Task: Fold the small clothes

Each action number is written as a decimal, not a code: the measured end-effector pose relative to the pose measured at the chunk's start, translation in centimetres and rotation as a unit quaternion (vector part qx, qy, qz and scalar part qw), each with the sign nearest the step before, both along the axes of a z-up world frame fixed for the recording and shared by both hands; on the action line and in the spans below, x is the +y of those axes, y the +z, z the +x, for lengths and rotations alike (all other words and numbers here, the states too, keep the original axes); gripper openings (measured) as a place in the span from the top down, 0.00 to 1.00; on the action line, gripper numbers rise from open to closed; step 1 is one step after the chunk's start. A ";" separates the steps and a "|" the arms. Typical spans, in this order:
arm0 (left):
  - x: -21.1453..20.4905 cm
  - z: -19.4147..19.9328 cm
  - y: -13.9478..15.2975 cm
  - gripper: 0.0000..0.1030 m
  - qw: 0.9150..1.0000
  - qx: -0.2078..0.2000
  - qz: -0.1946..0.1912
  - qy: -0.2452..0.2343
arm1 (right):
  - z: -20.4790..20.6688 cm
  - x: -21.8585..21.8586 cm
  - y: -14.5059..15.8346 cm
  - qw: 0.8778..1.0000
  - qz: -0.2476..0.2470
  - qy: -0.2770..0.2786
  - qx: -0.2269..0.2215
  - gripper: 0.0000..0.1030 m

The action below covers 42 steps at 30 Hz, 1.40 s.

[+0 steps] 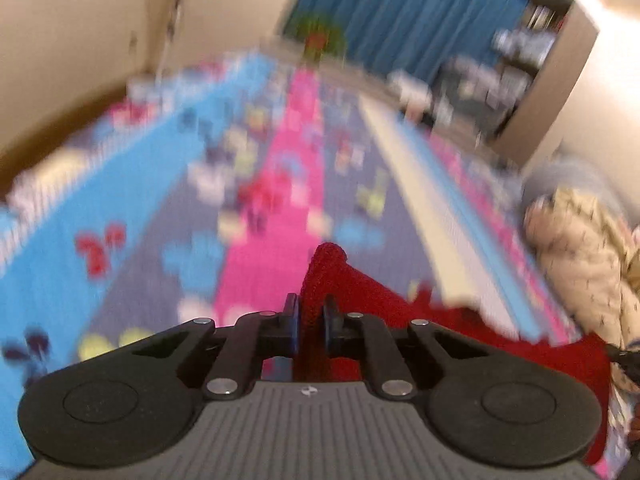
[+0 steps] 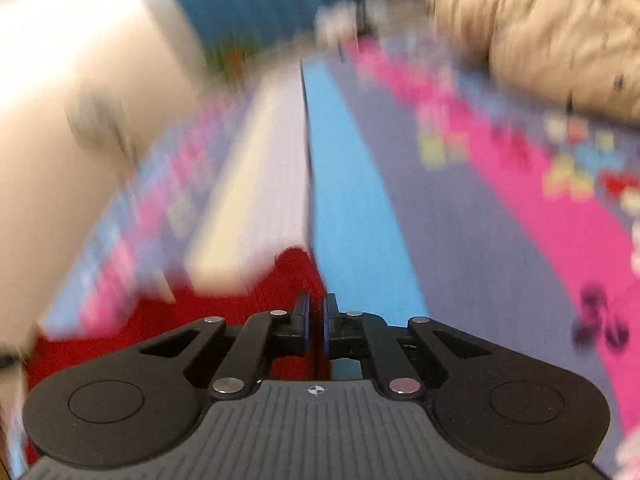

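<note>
A red knitted garment (image 1: 384, 300) is pinched between the jaws of my left gripper (image 1: 311, 326), with a bunched corner sticking up past the fingertips and the cloth stretching off to the right. In the right wrist view the same red garment (image 2: 224, 312) spreads to the left, and my right gripper (image 2: 316, 326) is shut on its edge. Both views are motion-blurred.
A colourful blue, pink and purple patterned play mat (image 1: 168, 208) covers the surface below. A cream and blue strip (image 2: 280, 168) runs along it. A beige patterned pile of cloth (image 1: 580, 256) lies at the right. Blue curtains (image 1: 408, 8) and shelves stand beyond.
</note>
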<state>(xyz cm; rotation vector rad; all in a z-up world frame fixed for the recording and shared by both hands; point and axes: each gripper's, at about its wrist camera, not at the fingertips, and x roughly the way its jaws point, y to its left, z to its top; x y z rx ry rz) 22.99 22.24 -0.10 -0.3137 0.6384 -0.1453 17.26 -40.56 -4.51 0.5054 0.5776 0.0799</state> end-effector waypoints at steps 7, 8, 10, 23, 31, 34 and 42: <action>-0.8 2.5 -0.9 0.88 0.999 -0.017 0.033 0.022 | 2.1 1.1 0.9 0.997 -0.030 -0.036 -0.059 0.95; -1.1 3.1 -1.6 0.88 0.999 -0.006 0.041 0.020 | 2.7 1.2 0.7 0.997 -0.034 -0.033 -0.055 0.95; -1.6 4.5 -3.7 0.88 0.997 0.042 0.066 0.017 | 3.8 1.4 -0.1 0.998 -0.042 -0.027 -0.036 0.95; -2.6 5.5 -5.4 0.87 0.991 0.069 0.106 0.041 | 6.1 3.6 -1.7 0.992 -0.117 -0.050 -0.005 0.95; -3.2 2.8 -3.1 0.61 0.986 0.067 0.151 0.026 | 6.2 3.6 -4.1 0.983 -0.132 -0.046 0.122 0.72; -3.2 0.0 -1.0 0.51 0.990 0.067 0.127 0.012 | 3.1 3.1 -2.1 0.987 -0.111 -0.054 0.098 0.58; -3.2 -7.8 -2.4 0.32 0.983 0.160 0.091 -0.016 | -3.3 3.1 -1.0 0.988 -0.090 0.004 0.128 0.52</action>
